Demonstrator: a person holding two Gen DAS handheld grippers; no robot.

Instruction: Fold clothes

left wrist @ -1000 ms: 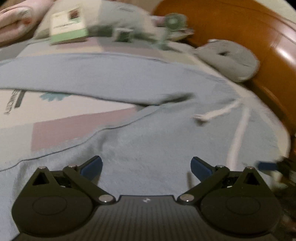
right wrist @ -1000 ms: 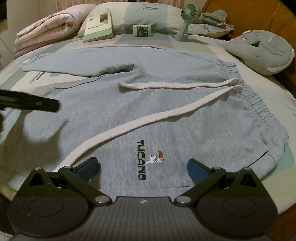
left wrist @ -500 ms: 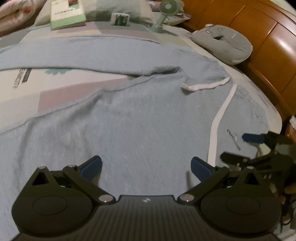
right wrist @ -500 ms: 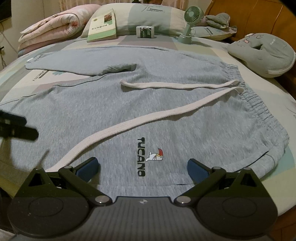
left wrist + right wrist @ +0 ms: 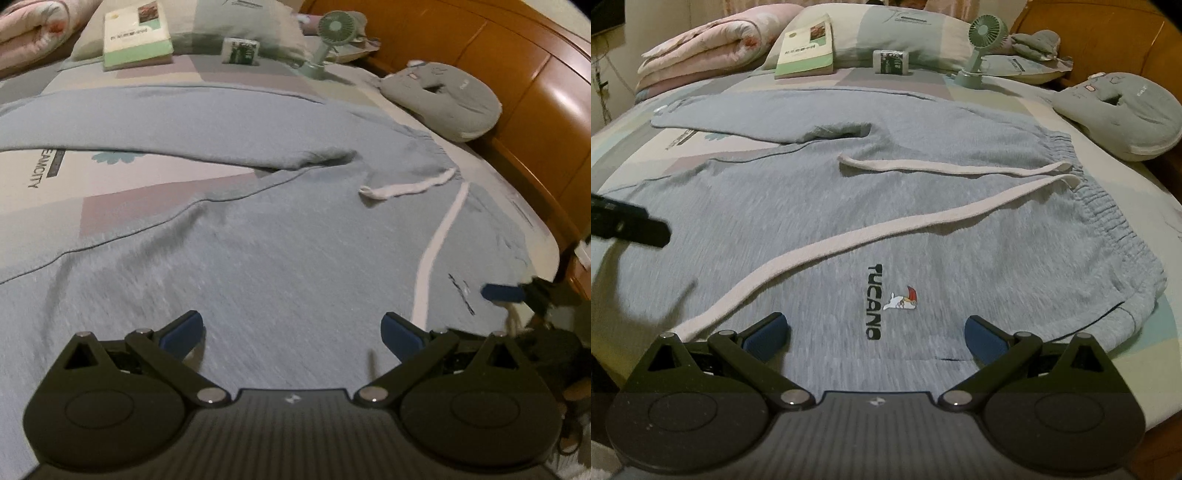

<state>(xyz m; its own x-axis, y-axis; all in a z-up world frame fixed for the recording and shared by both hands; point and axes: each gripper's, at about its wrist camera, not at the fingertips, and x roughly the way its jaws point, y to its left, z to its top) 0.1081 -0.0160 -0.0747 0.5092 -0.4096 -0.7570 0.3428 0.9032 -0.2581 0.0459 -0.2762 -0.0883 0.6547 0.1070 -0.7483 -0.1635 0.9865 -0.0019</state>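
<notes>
Light grey sweatpants [image 5: 923, 206] lie flat across the bed, waistband to the right, legs running left. A black TUCANO logo [image 5: 873, 301] and a long white drawstring [image 5: 849, 236] show on the front. My right gripper [image 5: 875, 334] hovers open over the near hem edge by the logo, holding nothing. My left gripper [image 5: 291, 332] is open above the near leg of the sweatpants [image 5: 258, 240], nothing between its blue pads. The right gripper's blue fingertip [image 5: 504, 292] shows at the right edge of the left wrist view; the left one appears as a dark bar [image 5: 631, 227] in the right wrist view.
At the bed's head lie a green book [image 5: 807, 46], a small box [image 5: 891, 62], a green desk fan [image 5: 982, 44], pillows and a folded pink quilt [image 5: 713, 44]. A grey plush cushion [image 5: 1126, 114] sits right, beside the wooden headboard [image 5: 517, 85]. Patterned bedsheet [image 5: 110, 184] shows between the legs.
The left gripper has swung and steadied over the near trouser leg, and its dark tip has shifted in the right wrist view. The right gripper has barely moved. The sweatpants lie unchanged.
</notes>
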